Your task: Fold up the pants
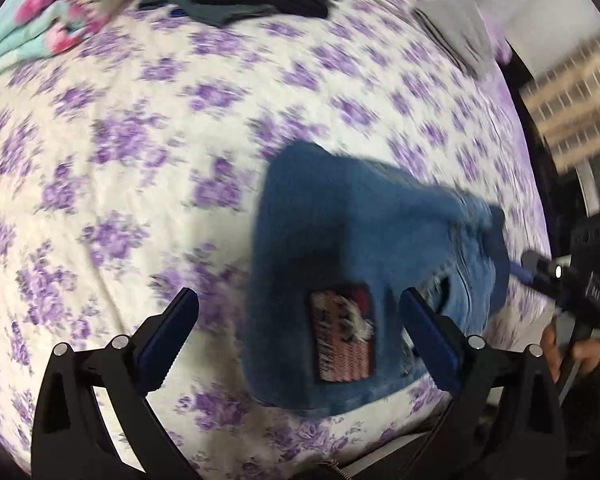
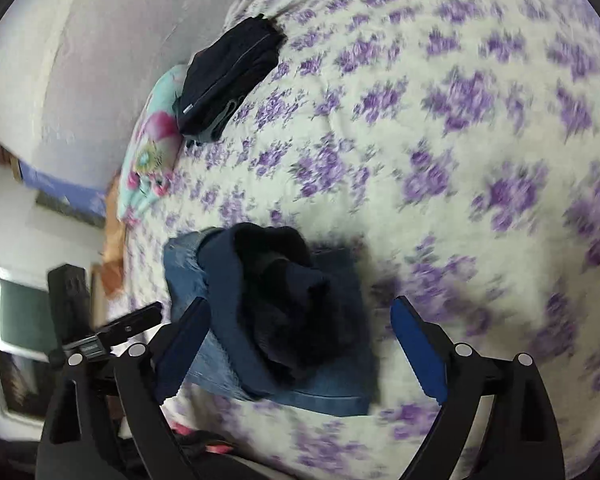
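jeans [image 1: 364, 280] lie folded at 5 o'clock, left gripper [image 1: 300, 328] and right gripper [image 2: 296, 340] released, so stacking likely comes next.

Both views are evenly and softly lit, with no glare. Motion blur smears the flowered bedspread [image 1: 148, 128], worst toward the right of each frame. Fisheye bulge bends the edges, corners go black, and a soft shadow sits beside the jeans [image 2: 332, 392].

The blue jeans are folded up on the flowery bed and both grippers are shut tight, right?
Not quite. The jeans do lie folded on the bed, but both grippers are open: the left gripper in the left wrist view, the right gripper in the right wrist view.
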### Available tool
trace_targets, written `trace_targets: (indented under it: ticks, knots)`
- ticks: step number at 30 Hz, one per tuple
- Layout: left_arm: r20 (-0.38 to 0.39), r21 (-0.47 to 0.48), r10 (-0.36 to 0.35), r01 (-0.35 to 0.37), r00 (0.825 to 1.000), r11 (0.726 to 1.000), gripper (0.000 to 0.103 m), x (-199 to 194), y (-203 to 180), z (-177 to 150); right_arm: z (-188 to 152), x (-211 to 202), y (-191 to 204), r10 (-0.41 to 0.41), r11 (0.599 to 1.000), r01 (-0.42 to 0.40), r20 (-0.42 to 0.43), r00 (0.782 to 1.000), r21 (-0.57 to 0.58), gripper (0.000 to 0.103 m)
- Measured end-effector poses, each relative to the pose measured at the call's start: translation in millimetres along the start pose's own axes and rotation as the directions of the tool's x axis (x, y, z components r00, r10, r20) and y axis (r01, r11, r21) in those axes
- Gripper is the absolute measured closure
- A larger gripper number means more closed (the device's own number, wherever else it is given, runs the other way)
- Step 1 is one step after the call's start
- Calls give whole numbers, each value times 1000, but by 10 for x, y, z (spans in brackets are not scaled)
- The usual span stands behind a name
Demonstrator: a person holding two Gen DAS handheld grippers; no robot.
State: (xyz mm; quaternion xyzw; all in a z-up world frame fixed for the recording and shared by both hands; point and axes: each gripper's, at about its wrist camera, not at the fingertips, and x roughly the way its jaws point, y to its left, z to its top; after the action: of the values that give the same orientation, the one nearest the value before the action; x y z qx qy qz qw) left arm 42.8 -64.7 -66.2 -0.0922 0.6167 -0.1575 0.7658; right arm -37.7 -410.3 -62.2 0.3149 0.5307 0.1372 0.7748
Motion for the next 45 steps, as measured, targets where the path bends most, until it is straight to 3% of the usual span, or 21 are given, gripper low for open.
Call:
trace_targets:
  ticks: [2, 4, 5, 6, 8, 10, 11, 13, 14, 17, 19, 22, 26, 29, 31, 34, 35, 36, 37, 40, 45]
  knots:
    - [22, -58, -1, 2, 1000, 998, 5, -49, 127, 78, -26, -8, 199, -37, 998, 40, 64, 997, -55, 21]
    - [38, -73, 24, -21, 999, 997, 5, -60, 177, 177, -19, -18, 539, -50, 983, 75, 143, 988, -170, 40]
    - [49, -79, 71, -67, 996, 995, 5, -53, 201, 225, -3, -29, 688, -59, 971, 97, 174, 983, -216, 57]
    - [54, -92, 101, -96, 993, 991, 5, -42, 222, 259, 6, -10, 781, -55, 963, 100, 182, 982, -249, 66]
    - [52, -116, 118, -111, 992, 987, 5, 4, 252, 335, 25, 142, 966, -60, 943, 103, 142, 988, -317, 68]
    - [34, -113, 138, -133, 990, 985, 4, 141, 219, 438, 5, 410, 1043, -168, 907, 191, 93, 981, -375, 70]
    - [31, -99, 165, -161, 986, 982, 4, 209, 201, 445, -19, 556, 1014, -248, 875, 259, 81, 965, -409, 70]
    - [4, 25, 310, -310, 951, 950, 4, 570, 52, 461, -44, 816, 780, -333, 837, 334, 82, 939, -433, 58]
    - [3, 57, 349, -348, 937, 936, 4, 659, 9, 435, -32, 898, 586, -337, 851, 337, 75, 939, -402, 32]
    - [50, 124, 401, -404, 915, 906, 4, 654, -131, 422, 41, 860, 297, -260, 933, 249, -5, 966, -260, 30]
    - [31, 133, 353, -354, 935, 926, 5, 492, -88, 420, 8, 706, 303, -226, 942, 217, -5, 974, -257, 29]
    - [-4, 45, 215, -214, 977, 976, 5, 210, 146, 330, -128, 440, 266, -159, 963, 155, 1, 987, -221, 21]
    - [-84, -74, 58, -64, 995, 995, 5, 198, 323, 85, -331, 393, 24, -87, 994, 83, -57, 995, -68, 12]
    - [-217, -153, -101, 68, 971, 986, 4, 542, 322, -117, -416, 589, -139, -26, 998, 31, -104, 994, 50, 7]
    - [-284, -222, -224, 163, 932, 961, 4, 829, 271, -197, -421, 700, -172, 28, 996, -18, -114, 993, 88, 3]
    - [-276, -224, -243, 184, 930, 957, 4, 909, 201, -206, -418, 807, -177, 14, 995, -1, -126, 992, 98, 3]
    - [-274, -208, -240, 187, 931, 960, 8, 891, 179, -202, -410, 801, -157, 17, 995, -3, -136, 991, 101, 11]
    - [-269, -186, -247, 201, 931, 962, 23, 828, 149, -182, -405, 782, -131, 21, 995, -7, -144, 989, 99, 23]
    - [-265, -169, -233, 193, 936, 967, 33, 752, 103, -166, -394, 741, -74, 23, 996, -9, -158, 987, 91, 27]
    - [-212, -77, -179, 166, 961, 983, 49, 394, -59, -117, -334, 559, 155, 40, 998, -32, -173, 984, 53, 37]
    - [-33, -125, -179, 173, 983, 977, 49, -233, 169, 167, 37, 420, 884, 112, 984, -130, -145, 983, -123, 39]
